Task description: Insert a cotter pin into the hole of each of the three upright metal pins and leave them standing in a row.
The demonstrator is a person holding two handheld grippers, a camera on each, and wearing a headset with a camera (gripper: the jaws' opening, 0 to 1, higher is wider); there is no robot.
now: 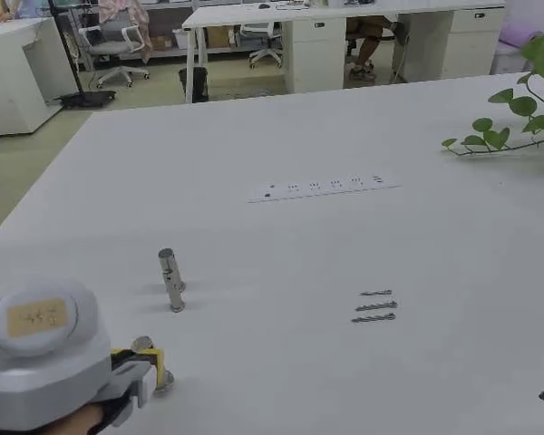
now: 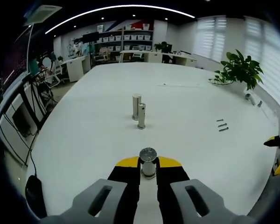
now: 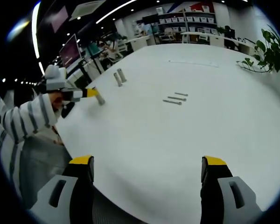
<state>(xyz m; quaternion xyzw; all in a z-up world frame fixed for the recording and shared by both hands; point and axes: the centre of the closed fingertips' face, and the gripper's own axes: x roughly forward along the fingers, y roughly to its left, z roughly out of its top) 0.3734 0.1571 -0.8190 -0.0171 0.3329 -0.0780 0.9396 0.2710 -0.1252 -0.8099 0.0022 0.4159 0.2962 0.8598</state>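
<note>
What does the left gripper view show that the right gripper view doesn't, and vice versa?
Left gripper view: a close-up of the left gripper shut on the third pin, round top visible. Right gripper view: the right gripper wide open, holding nothing, and a striped sleeve. Both: two standing pins, three cotter pins, the plant.

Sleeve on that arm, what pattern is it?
The sleeve has grey and white stripes; right gripper view.
</note>
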